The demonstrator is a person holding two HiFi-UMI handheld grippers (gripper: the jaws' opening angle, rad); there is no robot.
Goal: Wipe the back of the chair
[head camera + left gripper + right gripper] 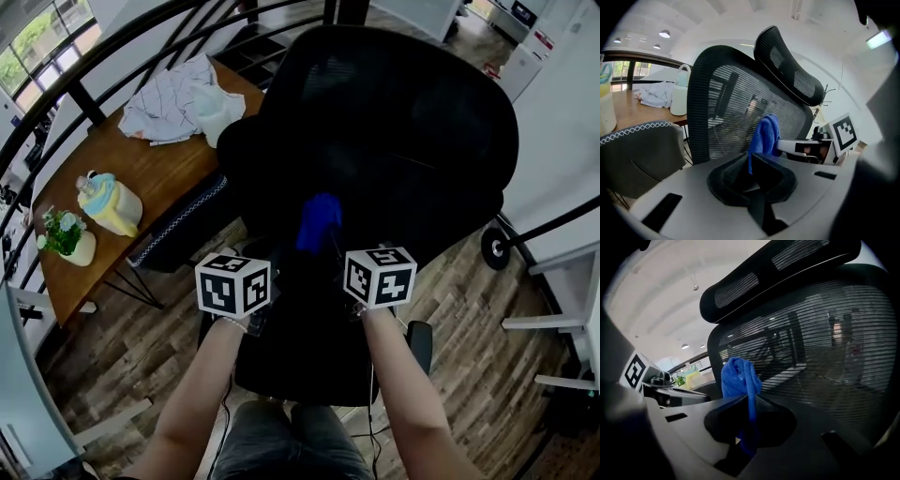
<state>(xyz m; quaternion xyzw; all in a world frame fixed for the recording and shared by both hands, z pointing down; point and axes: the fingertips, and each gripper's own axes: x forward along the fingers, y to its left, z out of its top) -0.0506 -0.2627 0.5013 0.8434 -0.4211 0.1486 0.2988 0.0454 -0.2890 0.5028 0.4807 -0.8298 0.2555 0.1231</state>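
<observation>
Black chair (394, 141) seen from behind, blue cloth (319, 220) held up at its mesh back.
The chair stands beside a wooden desk (141, 169). The left hand-held gripper (752, 161) is closed with nothing between its jaws and sits just beside the right one. The right hand-held gripper (752, 398) is clamped on the cloth, which bunches above its jaws against the lower back; actual contact cannot be confirmed.
</observation>
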